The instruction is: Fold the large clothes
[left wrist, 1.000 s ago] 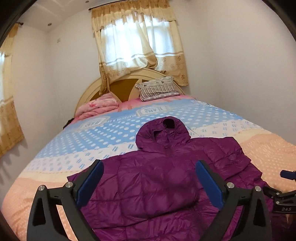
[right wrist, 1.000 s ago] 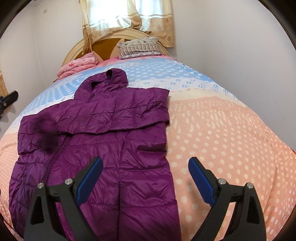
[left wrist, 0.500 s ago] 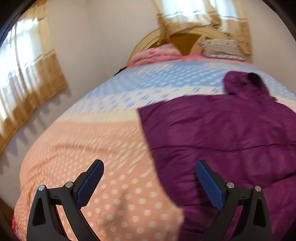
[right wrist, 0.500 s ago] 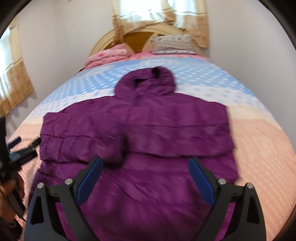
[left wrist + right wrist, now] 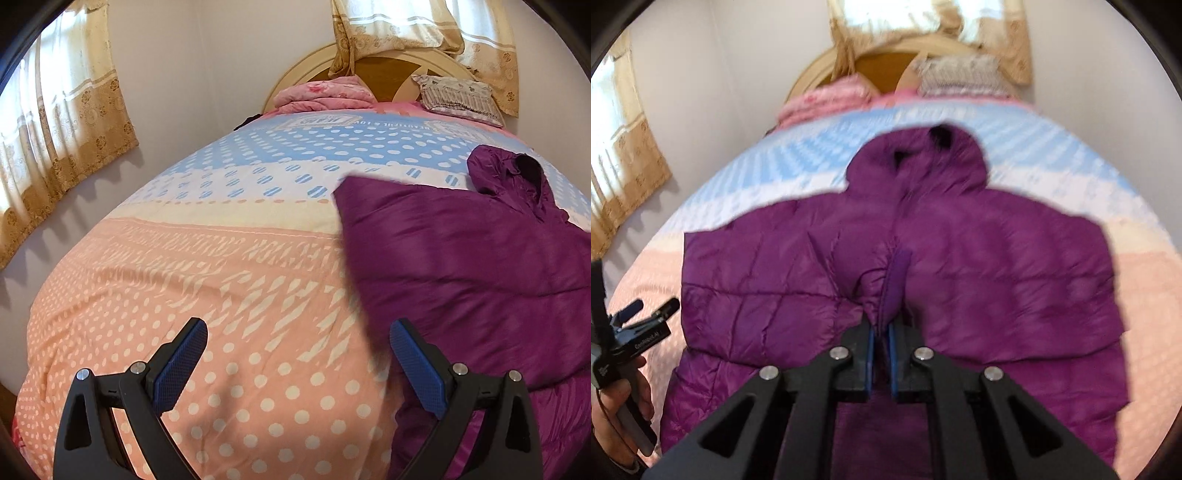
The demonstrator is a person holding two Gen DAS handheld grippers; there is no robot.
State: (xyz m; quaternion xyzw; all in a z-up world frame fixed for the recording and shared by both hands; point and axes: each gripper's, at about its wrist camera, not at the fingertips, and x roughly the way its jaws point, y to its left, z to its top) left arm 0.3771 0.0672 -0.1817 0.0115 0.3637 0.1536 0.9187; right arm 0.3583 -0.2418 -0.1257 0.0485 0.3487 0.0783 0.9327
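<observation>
Blue-padded jaws of the right gripper (image 5: 881,345) have just closed and now pinch a raised ridge of fabric at the middle front of the purple jacket (image 5: 979,266), along its zip line. The left gripper (image 5: 299,363) stands released, its pads wide apart with only the bedspread (image 5: 207,280) between them; the right pad sits just beside the jacket's near-left edge without touching it, as far as the blurred cloth allows. A hand (image 5: 617,417) holds that left tool at the bed's left edge. The jacket lies spread face up across the near half of the bed, hood (image 5: 919,158) pointing toward the headboard (image 5: 384,70). A folded pink blanket (image 5: 325,94) and a patterned pillow (image 5: 458,96) rest against the headboard, beneath beige curtains (image 5: 62,136).
</observation>
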